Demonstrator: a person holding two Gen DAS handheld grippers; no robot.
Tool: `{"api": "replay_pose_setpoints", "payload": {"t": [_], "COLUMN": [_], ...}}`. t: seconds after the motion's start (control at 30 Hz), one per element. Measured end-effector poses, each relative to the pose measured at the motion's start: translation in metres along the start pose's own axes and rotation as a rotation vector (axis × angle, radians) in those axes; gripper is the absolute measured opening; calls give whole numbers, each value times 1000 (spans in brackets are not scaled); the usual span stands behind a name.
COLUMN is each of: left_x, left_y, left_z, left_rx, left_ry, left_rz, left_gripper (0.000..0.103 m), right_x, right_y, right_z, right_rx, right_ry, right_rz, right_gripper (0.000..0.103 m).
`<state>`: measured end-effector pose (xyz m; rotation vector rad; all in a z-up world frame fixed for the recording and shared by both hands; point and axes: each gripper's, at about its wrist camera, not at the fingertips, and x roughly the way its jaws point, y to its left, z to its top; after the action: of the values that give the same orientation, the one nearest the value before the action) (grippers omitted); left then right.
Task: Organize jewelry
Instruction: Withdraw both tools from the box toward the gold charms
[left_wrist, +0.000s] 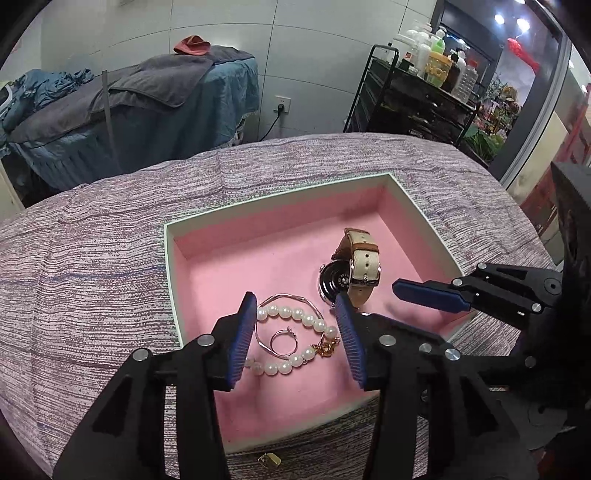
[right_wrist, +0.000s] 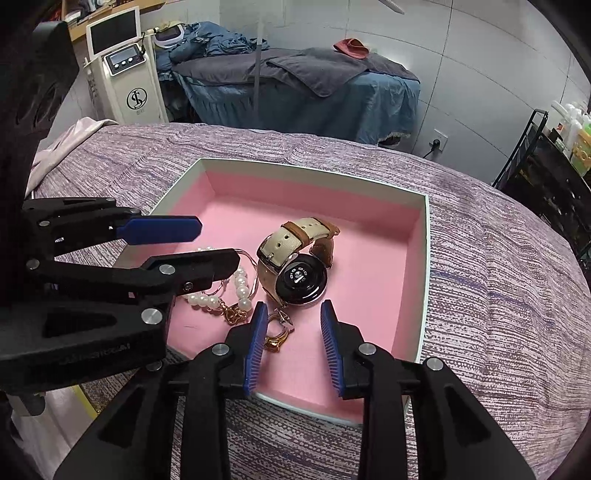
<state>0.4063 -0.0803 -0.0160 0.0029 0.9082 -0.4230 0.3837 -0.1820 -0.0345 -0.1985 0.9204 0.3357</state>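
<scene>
Both our grippers (left_wrist: 297, 325) (right_wrist: 293, 325) hover jaws spread, empty, over the box (right_wrist: 424, 258) — reclosing carelessly could snag the pearl bracelet (left_wrist: 295, 317) with the ring (left_wrist: 283, 341).

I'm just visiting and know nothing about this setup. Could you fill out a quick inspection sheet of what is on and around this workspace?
Surface: purple striped cloth, wrinkled.
Job's things: pink-lined box holds a watch, pearl bracelet, thin silver bangle, silver ring and gold rings.
Clutter: small gold piece on the cloth outside the box.
Grippers: left gripper open over the bracelet; right gripper open beside the gold rings; neither holds anything.
Cables: black cord at a wall socket.
Surroundings: covered bed, white machine with screen, black cart of bottles.
</scene>
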Motion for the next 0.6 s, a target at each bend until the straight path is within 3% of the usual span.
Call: {"api": "replay_pose_setpoints", "payload": {"t": [0.07, 0.13, 0.2, 0.3, 0.43, 0.6], "left_x": [-12, -25, -38, -58, -84, -99], "left_y": [2, 5, 9, 16, 37, 47], "left_z": [-1, -7, -18, -39, -70, -111], "left_rx": [-24, -67, -111, -148, -200, -169], "left_ry": [-31, -72, -100, -137, -185, -154], "left_rz": [-10, -7, -19, -31, 24, 82], "left_gripper": [56, 78, 84, 91, 95, 95], "right_x": [-9, -19, -29, -48, -62, -69], "right_y": [2, 4, 8, 12, 20, 42], "right_z": [-3, -7, -13, -27, -47, -74], "right_rx": [0, -7, -8, 11, 24, 0], "right_ry": [-30, -69, -102, -143, -153, -134], "right_rz": [-8, -23, -35, -19, 32, 76], "right_gripper": [36, 44, 51, 58, 67, 67]}}
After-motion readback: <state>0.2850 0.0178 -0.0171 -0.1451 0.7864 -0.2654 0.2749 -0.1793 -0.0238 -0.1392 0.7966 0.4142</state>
